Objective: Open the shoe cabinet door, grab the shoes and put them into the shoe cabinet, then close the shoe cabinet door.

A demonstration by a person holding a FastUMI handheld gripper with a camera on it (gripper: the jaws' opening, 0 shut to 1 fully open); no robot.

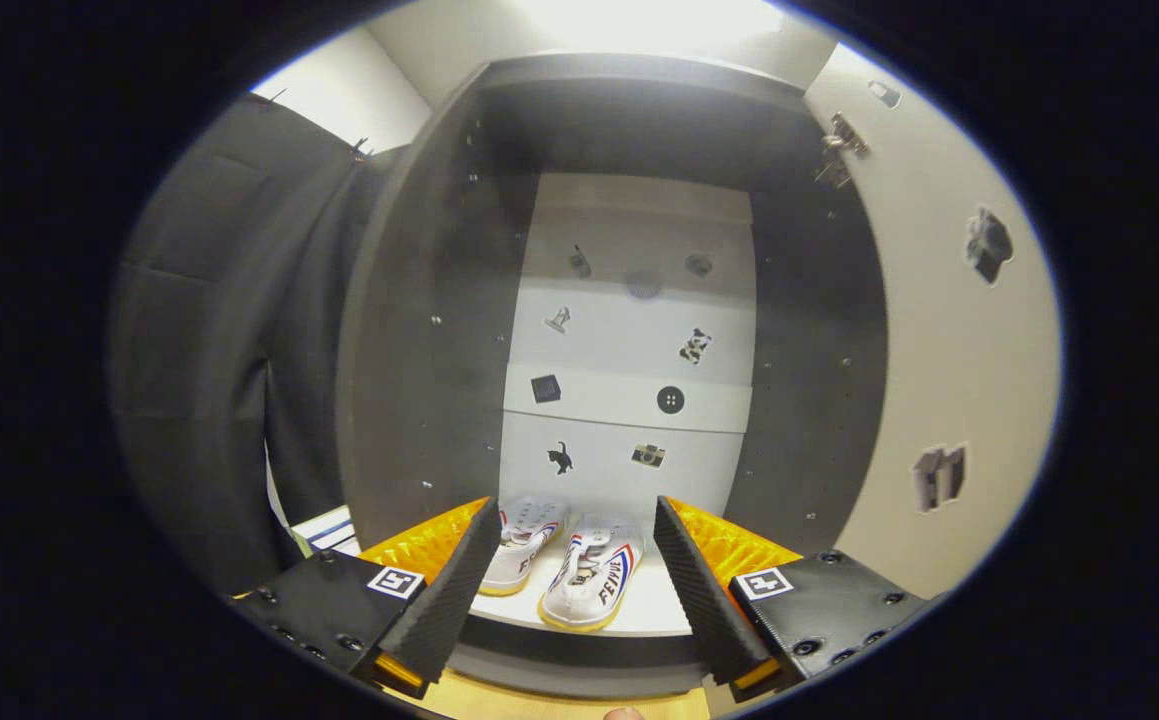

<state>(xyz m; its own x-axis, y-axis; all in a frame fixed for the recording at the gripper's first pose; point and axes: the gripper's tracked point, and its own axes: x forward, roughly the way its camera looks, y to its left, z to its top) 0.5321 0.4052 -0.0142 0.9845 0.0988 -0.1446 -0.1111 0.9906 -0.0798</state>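
gripper spread wide, holding nothing | shoes already on cabinet floor, just beyond the fingers | door swung open on right | door's probably light, stiff – push its free edge

The camera rides behind the claw, facing near into the open shoe cabinet.
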